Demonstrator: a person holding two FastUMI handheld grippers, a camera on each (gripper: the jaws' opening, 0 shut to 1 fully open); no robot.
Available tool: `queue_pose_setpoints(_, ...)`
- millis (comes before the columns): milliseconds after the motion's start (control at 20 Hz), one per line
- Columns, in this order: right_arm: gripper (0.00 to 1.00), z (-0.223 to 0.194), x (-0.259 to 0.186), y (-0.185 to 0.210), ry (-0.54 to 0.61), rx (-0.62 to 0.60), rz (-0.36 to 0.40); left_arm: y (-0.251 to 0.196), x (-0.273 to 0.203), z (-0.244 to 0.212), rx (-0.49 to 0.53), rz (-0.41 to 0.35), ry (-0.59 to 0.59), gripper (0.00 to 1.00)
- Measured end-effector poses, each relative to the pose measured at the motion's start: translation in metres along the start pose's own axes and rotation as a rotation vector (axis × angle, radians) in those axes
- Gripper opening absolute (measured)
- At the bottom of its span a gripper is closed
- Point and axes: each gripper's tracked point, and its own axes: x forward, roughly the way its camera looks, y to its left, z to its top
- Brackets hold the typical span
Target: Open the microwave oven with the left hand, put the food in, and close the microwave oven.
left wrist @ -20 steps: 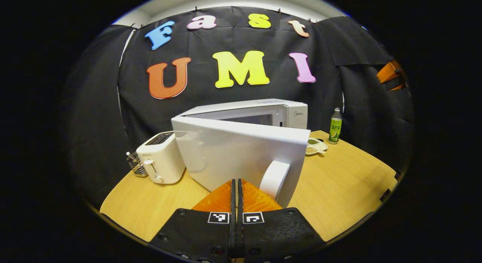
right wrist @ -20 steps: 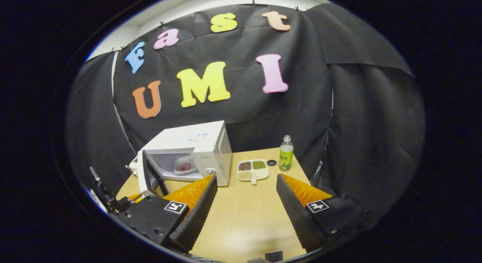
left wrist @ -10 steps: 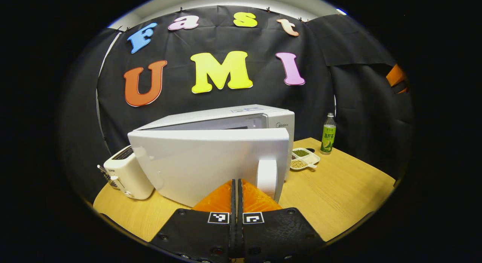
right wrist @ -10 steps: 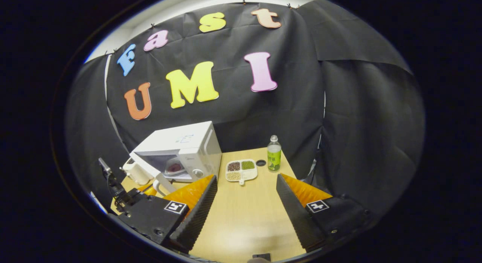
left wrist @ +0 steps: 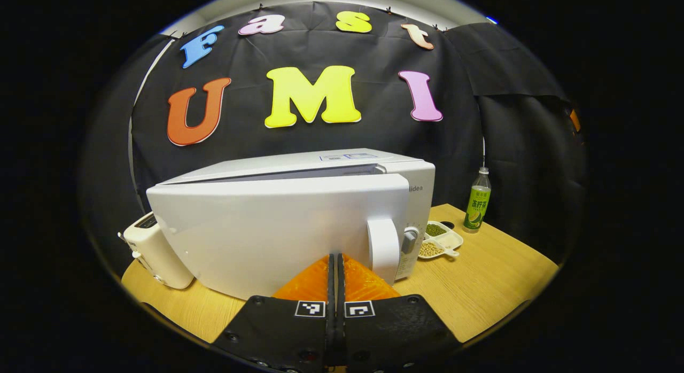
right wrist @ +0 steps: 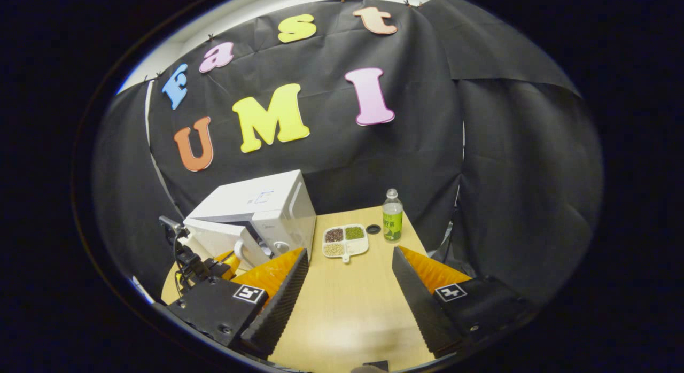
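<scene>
The white microwave oven (left wrist: 299, 218) stands at the far left of the table (left wrist: 481, 287), its door (left wrist: 278, 236) slightly ajar. The left claw (left wrist: 335, 263), clenched with nothing between its fingers, has its tips at the door beside the handle (left wrist: 383, 250). The right claw (right wrist: 347, 271) hangs spread wide, empty, over the table. "Midea" is printed on the oven's front.

Toaster (left wrist: 155, 250) left of microwave (left wrist: 299, 218); tray (left wrist: 441, 239) and bottle (left wrist: 476, 201) right.
</scene>
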Motion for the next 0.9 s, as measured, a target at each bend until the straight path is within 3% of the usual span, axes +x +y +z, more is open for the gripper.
queue_pose_setpoints(350,1.0,0.007,0.0,0.006,-0.011,0.001,0.008,-0.005,0.032,0.004,-0.033,0.009,0.017,0.0)
queue_pose_setpoints(400,0.91,0.008,0.0,0.006,-0.011,-0.003,0.006,-0.005,0.034,0.005,-0.025,0.015,0.022,0.0)
queue_pose_setpoints(450,1.0,0.009,0.001,0.005,-0.013,-0.009,0.003,-0.005,0.035,0.004,-0.024,0.02,0.021,0.0)
queue_pose_setpoints(500,0.91,0.012,0.001,0.004,-0.016,-0.011,0.001,-0.004,0.035,0.004,-0.022,0.02,0.023,0.0)
queue_pose_setpoints(550,1.0,0.012,0.0,0.004,-0.011,-0.013,0.002,-0.004,0.036,0.006,-0.023,0.019,0.019,0.0)
queue_pose_setpoints(600,1.0,0.013,0.001,0.006,-0.008,-0.011,0.009,-0.004,0.036,0.005,-0.027,0.021,0.021,0.0)
queue_pose_setpoints(650,0.91,0.014,0.002,0.007,-0.006,-0.012,0.011,-0.004,0.036,0.004,-0.03,0.024,0.023,0.0)
queue_pose_setpoints(700,0.91,0.015,0.003,0.006,-0.007,-0.013,0.008,-0.003,0.037,0.005,-0.026,0.029,0.021,0.0)
queue_pose_setpoints(750,1.0,0.015,0.003,0.006,-0.005,-0.013,0.008,-0.003,0.038,0.006,-0.023,0.036,0.019,0.1)
queue_pose_setpoints(800,1.0,0.016,0.002,0.006,-0.004,-0.014,0.008,-0.003,0.04,0.007,-0.028,0.039,0.018,0.0)
queue_pose_setpoints(850,1.0,0.016,0.0,0.006,-0.003,-0.017,0.005,-0.003,0.048,0.009,-0.037,0.039,0.021,0.0)
queue_pose_setpoints(900,0.91,0.017,-0.002,0.004,-0.007,-0.019,-0.001,-0.005,0.046,0.005,-0.066,0.048,0.049,0.0)
